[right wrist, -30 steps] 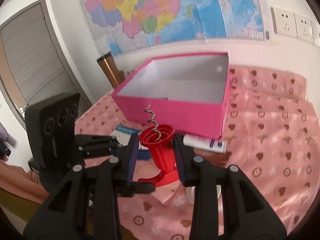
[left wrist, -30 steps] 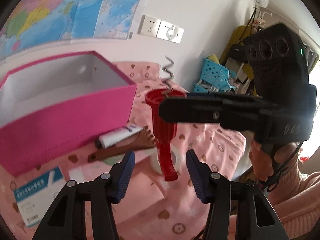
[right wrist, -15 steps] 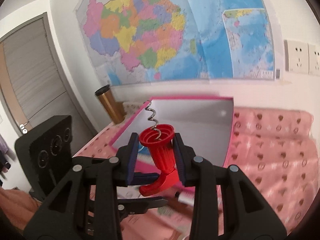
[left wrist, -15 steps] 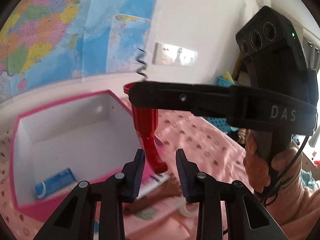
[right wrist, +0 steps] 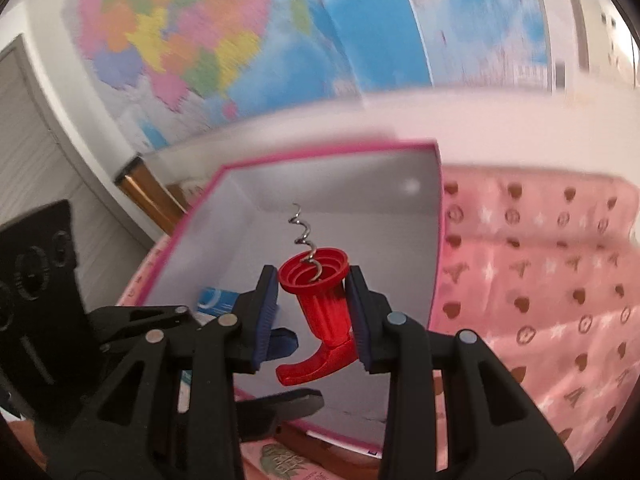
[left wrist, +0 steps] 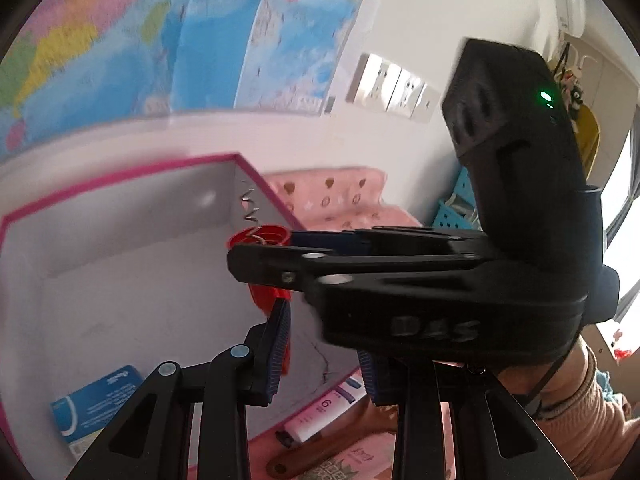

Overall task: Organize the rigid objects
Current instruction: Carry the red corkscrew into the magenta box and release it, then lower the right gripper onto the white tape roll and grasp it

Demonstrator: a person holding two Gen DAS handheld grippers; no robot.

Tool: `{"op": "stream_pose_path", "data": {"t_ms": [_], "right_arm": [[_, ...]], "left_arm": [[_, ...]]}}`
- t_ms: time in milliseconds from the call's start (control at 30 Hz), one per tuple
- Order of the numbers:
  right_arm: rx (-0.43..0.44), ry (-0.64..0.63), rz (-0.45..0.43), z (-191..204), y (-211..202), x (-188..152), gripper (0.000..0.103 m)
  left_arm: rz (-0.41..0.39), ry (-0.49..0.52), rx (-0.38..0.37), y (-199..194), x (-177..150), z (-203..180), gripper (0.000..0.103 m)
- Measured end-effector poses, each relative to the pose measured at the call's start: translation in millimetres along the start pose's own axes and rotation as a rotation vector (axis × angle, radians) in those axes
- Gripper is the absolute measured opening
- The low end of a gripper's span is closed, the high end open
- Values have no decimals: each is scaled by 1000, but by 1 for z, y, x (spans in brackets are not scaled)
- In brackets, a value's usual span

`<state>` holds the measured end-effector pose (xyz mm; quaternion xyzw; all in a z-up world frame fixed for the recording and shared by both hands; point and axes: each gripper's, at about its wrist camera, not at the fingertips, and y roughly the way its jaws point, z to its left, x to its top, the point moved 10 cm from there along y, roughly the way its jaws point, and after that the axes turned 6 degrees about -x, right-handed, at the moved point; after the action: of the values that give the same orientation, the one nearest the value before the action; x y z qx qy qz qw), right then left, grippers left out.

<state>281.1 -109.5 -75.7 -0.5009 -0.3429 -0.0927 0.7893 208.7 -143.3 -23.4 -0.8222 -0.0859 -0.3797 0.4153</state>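
- Count: 2 hand-held grippers, 1 corkscrew, 1 pink box, 1 small blue-and-white carton on the box floor, 1 white tube and 1 brown wooden handle lying outside the box.
- The right gripper is pinching the corkscrew by its ribbed barrel, 1 blue pad on each side. It hangs in the air over the open box, touching neither the floor nor the walls.
- The corkscrew is glossy red plastic. It has a flared round collar with rings on top, a fluted body and a curved hook-like grip at the bottom, with a bare metal spiral sticking up out of the collar.
- The left gripper has just been closing. Its jaws stand a little apart, with the red grip's curved end between them. Can't tell if a pad touches it.
- The box is cardboard, hot pink outside and plain white inside, with straight walls.
- It sits on a soft pink cloth printed with hearts and stars.
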Motion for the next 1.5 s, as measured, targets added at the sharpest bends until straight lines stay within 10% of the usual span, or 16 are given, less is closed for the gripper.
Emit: {"op": "stream_pose_path", "data": {"t_ms": [167,733,1500], "right_arm": [[-100,47,48,-24,21,-6,42],[4,2,-117,-25,-75,-55,52],[-44,95,103,-55,-52,-190,52]], "left_arm": [[26,-27,26,7,-8,14,31],[-113,58,60,-71,-41,4,46],[115,9,75,-22,-131,3,48]]}}
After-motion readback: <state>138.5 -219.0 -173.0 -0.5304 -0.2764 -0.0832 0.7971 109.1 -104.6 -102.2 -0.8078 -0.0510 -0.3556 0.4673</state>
